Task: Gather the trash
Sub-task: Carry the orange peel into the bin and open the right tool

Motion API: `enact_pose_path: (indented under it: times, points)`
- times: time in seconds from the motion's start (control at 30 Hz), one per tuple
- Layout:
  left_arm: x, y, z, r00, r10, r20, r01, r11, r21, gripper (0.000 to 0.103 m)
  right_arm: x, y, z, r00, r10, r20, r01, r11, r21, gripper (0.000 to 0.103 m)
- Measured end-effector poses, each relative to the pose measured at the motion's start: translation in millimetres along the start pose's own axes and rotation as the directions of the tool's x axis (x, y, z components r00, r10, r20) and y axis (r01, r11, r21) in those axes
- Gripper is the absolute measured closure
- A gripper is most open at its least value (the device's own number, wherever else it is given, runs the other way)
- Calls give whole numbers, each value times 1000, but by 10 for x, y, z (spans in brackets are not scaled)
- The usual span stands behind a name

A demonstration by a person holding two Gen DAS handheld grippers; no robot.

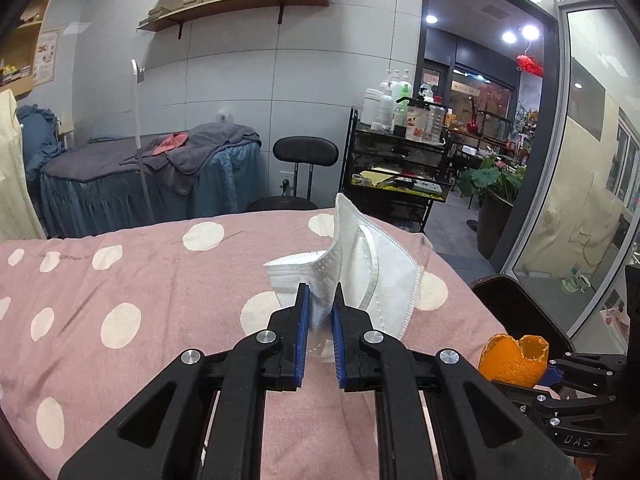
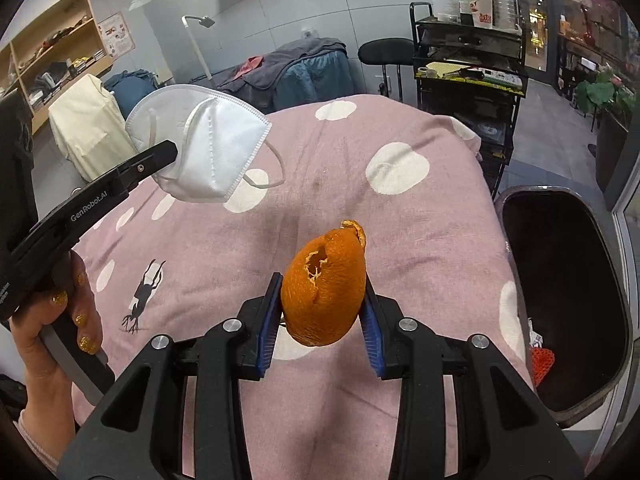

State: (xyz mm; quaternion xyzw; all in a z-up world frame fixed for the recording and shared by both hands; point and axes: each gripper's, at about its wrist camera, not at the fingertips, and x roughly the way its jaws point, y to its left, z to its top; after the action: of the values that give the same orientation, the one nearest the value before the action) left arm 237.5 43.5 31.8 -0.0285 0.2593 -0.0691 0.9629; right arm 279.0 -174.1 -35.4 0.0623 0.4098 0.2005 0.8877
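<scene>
A white folded face mask (image 1: 372,276) hangs above the pink dotted bed cover (image 1: 140,292), pinched at its lower edge by my left gripper (image 1: 320,300), which is shut on it. From the right wrist view the same mask (image 2: 212,148) is held up at the left by the left gripper (image 2: 168,152), with a hand (image 2: 52,340) on its handle. My right gripper (image 2: 322,304) is shut on an orange peel (image 2: 324,296), lifted clear of the cover (image 2: 420,240). The peel (image 1: 514,362) also shows at the lower right of the left wrist view.
A dark trash bin (image 2: 568,292) with a red net scrap inside stands by the bed's right side; its rim (image 1: 520,300) shows in the left wrist view. Beyond the bed stand a black stool (image 1: 306,152), a black cart with bottles (image 1: 396,152) and a second bed (image 1: 140,176).
</scene>
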Motion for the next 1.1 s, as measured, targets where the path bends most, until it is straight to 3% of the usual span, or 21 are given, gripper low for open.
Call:
enact_pose_path:
  times: [0.57, 0.87, 1.1]
  points:
    - [-248, -481, -115, 995, -96, 26, 97, 995, -25, 92, -772, -650, -227, 988, -100, 116, 91, 993, 77, 66]
    - [-187, -762, -127, 987, -161, 8, 161, 987, 10, 92, -871, -1076, -200, 973, -187, 133, 167, 975, 147, 66]
    - [-159, -961, -122, 980, -197, 0, 197, 980, 37, 92, -732, -1498, -129, 963, -253, 93, 230, 951, 205, 66]
